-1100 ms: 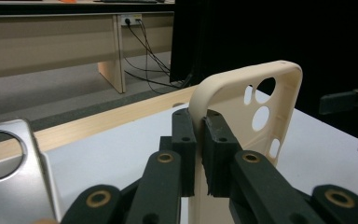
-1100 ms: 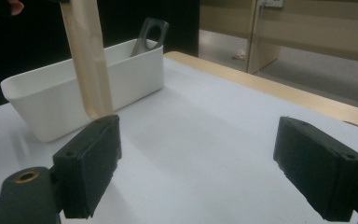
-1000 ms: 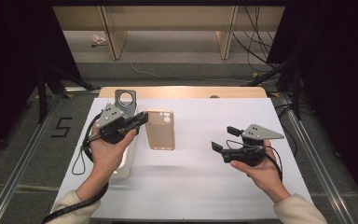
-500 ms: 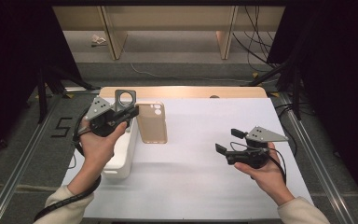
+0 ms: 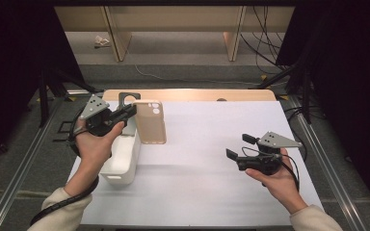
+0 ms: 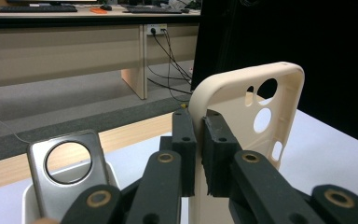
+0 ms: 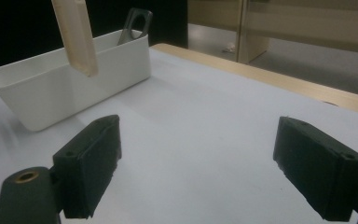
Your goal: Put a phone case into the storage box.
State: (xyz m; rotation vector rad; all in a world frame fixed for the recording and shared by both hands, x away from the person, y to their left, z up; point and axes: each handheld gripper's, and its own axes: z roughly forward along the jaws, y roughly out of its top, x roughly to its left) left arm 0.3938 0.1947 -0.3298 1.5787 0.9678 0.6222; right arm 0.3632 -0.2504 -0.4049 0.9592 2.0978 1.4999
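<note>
Two grippers over white table point(image 5: 212, 192). R gripper point(image 5: 238, 147), nearest, jaws spread wide w/ nothing between, hovering near table's right side. L gripper point(image 5: 130, 111) farther off, pads clamped on rim of beige phone case point(image 5: 150, 122), held in the air just beside white bin point(image 5: 123, 156). Grey metal case point(image 6: 67, 163) stands upright in bin's far end.

The middle of the desk point(image 5: 207, 144) lies bare, giving open passage. At the left of the frame, the white bin point(image 5: 120, 161) and the raised beige phone case point(image 5: 150, 121) block the way.
</note>
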